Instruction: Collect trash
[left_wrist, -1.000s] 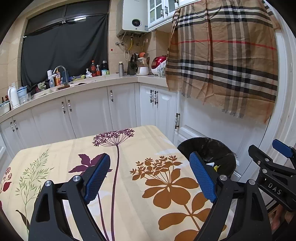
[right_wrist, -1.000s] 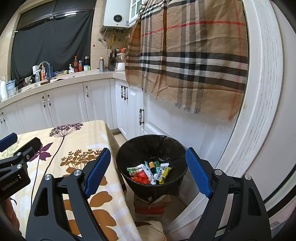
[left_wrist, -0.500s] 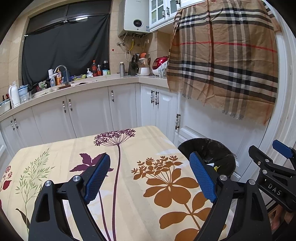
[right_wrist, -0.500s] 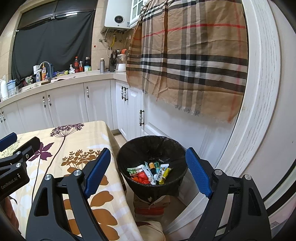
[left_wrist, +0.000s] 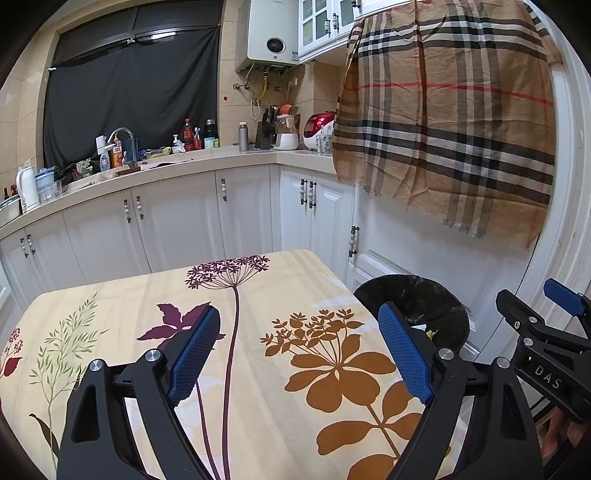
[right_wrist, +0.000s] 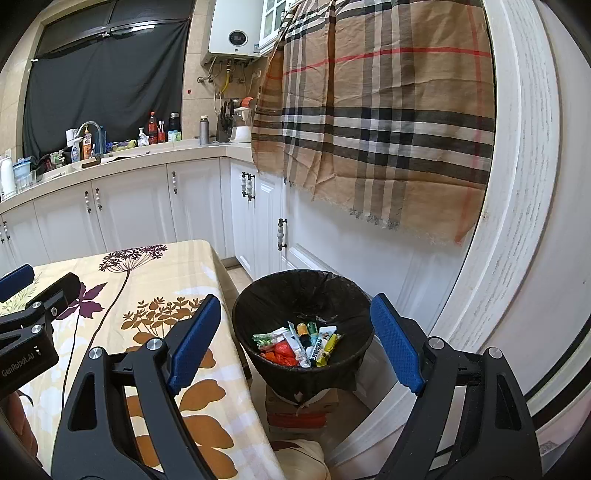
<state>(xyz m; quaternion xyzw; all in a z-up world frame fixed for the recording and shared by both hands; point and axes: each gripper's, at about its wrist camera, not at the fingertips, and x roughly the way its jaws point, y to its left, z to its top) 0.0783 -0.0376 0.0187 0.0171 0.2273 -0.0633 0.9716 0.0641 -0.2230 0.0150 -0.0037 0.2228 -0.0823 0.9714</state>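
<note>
A black-lined trash bin (right_wrist: 255, 314) stands on the floor just right of the table; its rim (left_wrist: 436, 291) also shows in the left wrist view. Inside lie several colourful wrappers and small packets (right_wrist: 299, 341). My right gripper (right_wrist: 295, 343) hangs open in front of and above the bin, nothing between its blue pads (right_wrist: 393, 341). My left gripper (left_wrist: 299, 350) is open over the floral tablecloth (left_wrist: 258, 387), also holding nothing. Each gripper shows at the edge of the other's view: the right gripper (left_wrist: 554, 332), the left gripper (right_wrist: 26, 321).
White kitchen cabinets (left_wrist: 177, 218) run behind the table, with a cluttered countertop (left_wrist: 155, 162) above. A plaid cloth (right_wrist: 376, 122) hangs over the white door at the right. The bin rests on a cardboard box (right_wrist: 303, 406).
</note>
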